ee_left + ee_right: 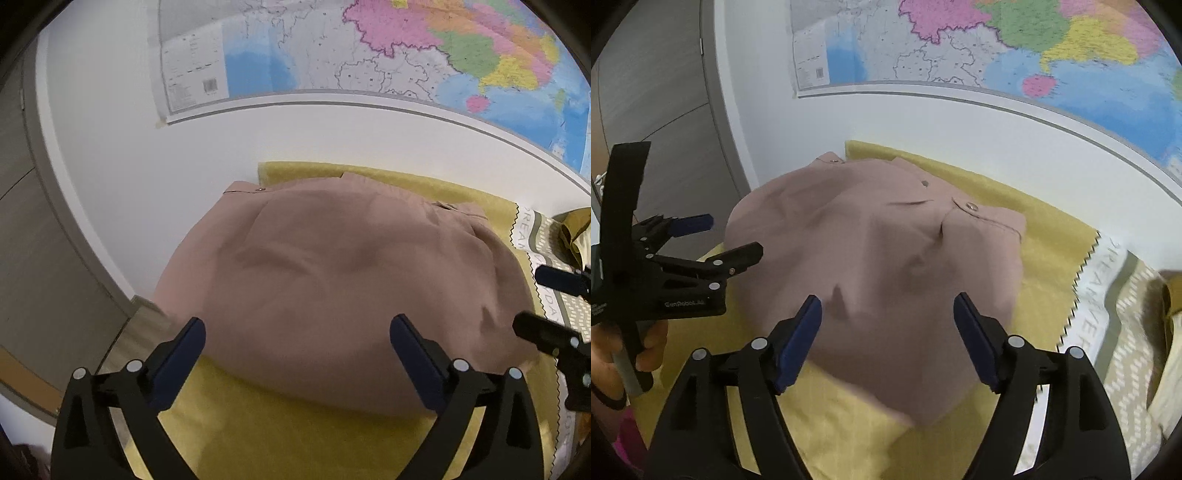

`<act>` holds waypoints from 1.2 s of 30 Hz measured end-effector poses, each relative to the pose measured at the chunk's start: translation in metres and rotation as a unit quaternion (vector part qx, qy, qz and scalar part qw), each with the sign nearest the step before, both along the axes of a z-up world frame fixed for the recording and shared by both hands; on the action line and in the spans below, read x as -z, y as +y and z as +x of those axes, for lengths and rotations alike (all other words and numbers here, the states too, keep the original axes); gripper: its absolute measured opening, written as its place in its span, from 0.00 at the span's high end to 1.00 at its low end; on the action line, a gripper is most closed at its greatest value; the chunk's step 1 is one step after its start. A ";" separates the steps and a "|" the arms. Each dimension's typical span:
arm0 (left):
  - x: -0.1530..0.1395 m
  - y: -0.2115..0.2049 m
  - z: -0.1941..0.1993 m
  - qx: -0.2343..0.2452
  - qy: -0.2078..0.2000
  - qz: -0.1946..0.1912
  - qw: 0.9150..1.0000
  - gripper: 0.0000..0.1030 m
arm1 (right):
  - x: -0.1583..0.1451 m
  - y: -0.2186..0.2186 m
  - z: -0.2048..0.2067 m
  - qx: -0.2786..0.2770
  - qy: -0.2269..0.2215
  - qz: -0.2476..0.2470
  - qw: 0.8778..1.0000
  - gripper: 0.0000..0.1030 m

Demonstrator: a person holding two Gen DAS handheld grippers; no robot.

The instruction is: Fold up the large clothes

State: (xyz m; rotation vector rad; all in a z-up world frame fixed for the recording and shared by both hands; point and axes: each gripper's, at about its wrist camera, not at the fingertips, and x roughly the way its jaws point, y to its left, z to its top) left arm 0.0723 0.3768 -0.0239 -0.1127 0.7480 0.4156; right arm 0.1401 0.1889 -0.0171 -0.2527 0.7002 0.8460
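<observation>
A folded dusty-pink garment (332, 280) with small snap buttons lies in a rounded bundle on a yellow cloth (280, 435). In the left wrist view my left gripper (297, 345) hovers over its near edge, fingers spread wide, nothing between them. The right gripper (543, 306) shows at that view's right edge. In the right wrist view the same pink garment (886, 258) sits ahead on the yellow cloth (1045, 236), and my right gripper (888, 332) stands open above its near part without pressing it. The left gripper (733, 238), held by a hand (646, 343), is open at the left.
A white wall with a coloured map (369, 55) rises behind the cloth. A patterned beige-and-white blanket with lettering (1123, 321) lies to the right, with an olive-yellow cloth (576, 229) on it. A grey door or panel (44, 258) stands at the left.
</observation>
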 end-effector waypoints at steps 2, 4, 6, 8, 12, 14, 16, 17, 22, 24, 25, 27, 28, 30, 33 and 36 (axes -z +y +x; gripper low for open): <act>-0.001 -0.007 -0.011 -0.007 -0.004 -0.005 1.000 0.06 | 0.003 -0.001 -0.007 0.002 -0.007 -0.001 1.000 0.23; -0.003 -0.013 -0.019 -0.016 -0.008 -0.006 1.000 0.06 | 0.003 -0.002 -0.013 0.002 -0.013 -0.004 1.000 0.23; -0.005 -0.018 -0.027 -0.022 -0.015 -0.001 1.000 0.06 | 0.004 -0.006 -0.019 0.001 -0.008 0.001 1.000 0.21; -0.008 -0.024 -0.033 -0.023 -0.020 0.001 1.000 0.06 | 0.004 -0.010 -0.025 0.005 -0.012 0.002 1.000 0.20; -0.013 -0.036 -0.043 -0.025 -0.023 0.017 0.999 0.06 | 0.004 -0.017 -0.036 0.009 -0.018 0.002 1.000 0.17; -0.016 -0.043 -0.048 -0.030 -0.024 0.027 0.999 0.06 | 0.005 -0.020 -0.040 0.008 -0.018 0.000 1.000 0.16; -0.019 -0.048 -0.054 -0.031 -0.027 0.025 0.999 0.06 | 0.006 -0.024 -0.044 0.010 -0.016 0.002 1.000 0.15; -0.020 -0.050 -0.058 -0.030 -0.028 0.020 0.999 0.06 | 0.006 -0.026 -0.045 0.010 -0.014 0.002 1.000 0.15; -0.021 -0.056 -0.065 -0.034 -0.031 0.019 0.999 0.06 | 0.006 -0.034 -0.056 0.013 -0.019 0.002 1.000 0.12; -0.020 -0.060 -0.069 -0.035 -0.031 0.022 0.999 0.06 | 0.006 -0.036 -0.061 0.013 -0.019 0.004 1.000 0.11; -0.020 -0.062 -0.070 -0.033 -0.031 0.021 0.999 0.06 | 0.006 -0.037 -0.062 0.012 -0.020 0.004 1.000 0.11; -0.020 -0.064 -0.073 -0.035 -0.031 0.018 0.999 0.06 | 0.006 -0.038 -0.065 0.014 -0.022 0.004 1.000 0.09; -0.020 -0.064 -0.074 -0.037 -0.032 0.017 0.999 0.06 | 0.006 -0.039 -0.068 0.012 -0.024 0.004 1.000 0.08; -0.020 -0.067 -0.077 -0.036 -0.034 0.015 0.999 0.06 | 0.006 -0.040 -0.071 0.012 -0.024 0.005 1.000 0.05; -0.019 -0.071 -0.079 -0.036 -0.033 0.017 0.999 0.06 | 0.005 -0.041 -0.073 0.018 -0.026 0.005 0.999 0.05; -0.018 -0.072 -0.083 -0.041 -0.034 0.010 0.999 0.06 | 0.004 -0.045 -0.074 0.024 -0.022 0.008 0.999 0.05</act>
